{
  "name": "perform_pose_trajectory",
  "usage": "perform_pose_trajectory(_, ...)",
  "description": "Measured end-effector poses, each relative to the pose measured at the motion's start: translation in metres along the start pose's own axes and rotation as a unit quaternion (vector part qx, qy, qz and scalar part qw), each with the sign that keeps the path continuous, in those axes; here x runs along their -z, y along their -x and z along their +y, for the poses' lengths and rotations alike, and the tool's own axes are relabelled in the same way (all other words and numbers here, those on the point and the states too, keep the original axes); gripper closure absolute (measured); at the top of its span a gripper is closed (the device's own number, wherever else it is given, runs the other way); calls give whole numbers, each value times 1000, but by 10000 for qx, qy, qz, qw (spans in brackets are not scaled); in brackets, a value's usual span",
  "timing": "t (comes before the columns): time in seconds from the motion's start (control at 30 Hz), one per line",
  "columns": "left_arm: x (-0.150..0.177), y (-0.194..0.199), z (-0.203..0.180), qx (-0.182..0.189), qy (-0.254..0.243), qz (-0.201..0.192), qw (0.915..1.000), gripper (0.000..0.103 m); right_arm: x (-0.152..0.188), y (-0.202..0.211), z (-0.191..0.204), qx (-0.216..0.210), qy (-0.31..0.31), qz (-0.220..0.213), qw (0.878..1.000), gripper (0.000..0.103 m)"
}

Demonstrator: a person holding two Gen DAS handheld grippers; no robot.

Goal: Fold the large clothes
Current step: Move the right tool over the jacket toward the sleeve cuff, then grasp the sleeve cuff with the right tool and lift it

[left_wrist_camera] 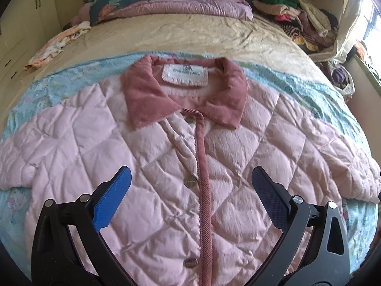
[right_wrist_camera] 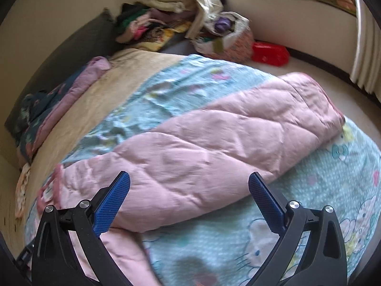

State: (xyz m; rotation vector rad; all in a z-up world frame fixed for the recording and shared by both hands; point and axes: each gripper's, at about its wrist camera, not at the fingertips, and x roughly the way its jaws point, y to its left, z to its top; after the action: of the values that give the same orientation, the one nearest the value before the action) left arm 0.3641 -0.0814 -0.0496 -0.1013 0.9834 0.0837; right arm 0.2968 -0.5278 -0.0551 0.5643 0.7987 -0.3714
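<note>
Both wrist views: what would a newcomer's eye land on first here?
The pink quilted jacket dominates, spread front-up on the light blue cartoon-print sheet, its darker rose collar and white label toward the far side. In the right wrist view its sleeve stretches diagonally across the bed. Both the left claw and right claw are open, holding nothing.

Right tongs (right_wrist_camera: 189, 178): blue-padded jaws spread wide, nothing between them, above a pink quilted jacket sleeve (right_wrist_camera: 214, 138). The sleeve lies stretched diagonally across a light blue cartoon-print sheet (right_wrist_camera: 321, 202) on the bed. Beige bedding (right_wrist_camera: 114, 88) beyond it. Heap of mixed clothes (right_wrist_camera: 152, 21) at the far corner. Patterned bag (right_wrist_camera: 228, 40) and red container (right_wrist_camera: 270, 53) side by side on the floor.
</note>
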Motion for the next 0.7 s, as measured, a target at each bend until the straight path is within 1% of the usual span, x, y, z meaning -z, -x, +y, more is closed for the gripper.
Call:
perform_pose_trajectory(0.13,4,-17,-4,61,-26,140,9999,8,-2,-17,-17,144,-257,154,9994,4)
perform_pose_trajectory(0.23,6,-26,-8,86,-52,171,9998,8,-4,-29,-30,268,-456,241,9983,4)
perform_pose_trajectory(0.27,6,-29,-10,115,-103,187,9997,8,-5,-33,-35,310,-569,255,9976,4)
perform_pose_trajectory(0.33,8,-35,-20,186,-377,245,9988,8,-6,-38,-45,444,-719,243,9961,4)
perform_pose_trajectory(0.4,10,-39,-29,138,-596,292,9977,8,-7,-44,-56,615,-901,285,9936,4)
perform_pose_trajectory(0.47,10,-43,-36,147,-728,335,9967,8,-10,-49,-69,629,-1149,301,9909,4)
perform_pose_trajectory(0.53,8,-46,-37,164,-717,355,9967,8,-14,-55,-80,581,-1293,326,9894,4)
perform_pose_trajectory(0.6,4,-47,-37,148,-670,332,9971,8,-19,-61,-90,639,-1457,325,9867,4)
perform_pose_trajectory(0.7,-1,-46,-31,142,-520,336,9980,8,-30,-69,-106,427,-1739,227,9836,4)
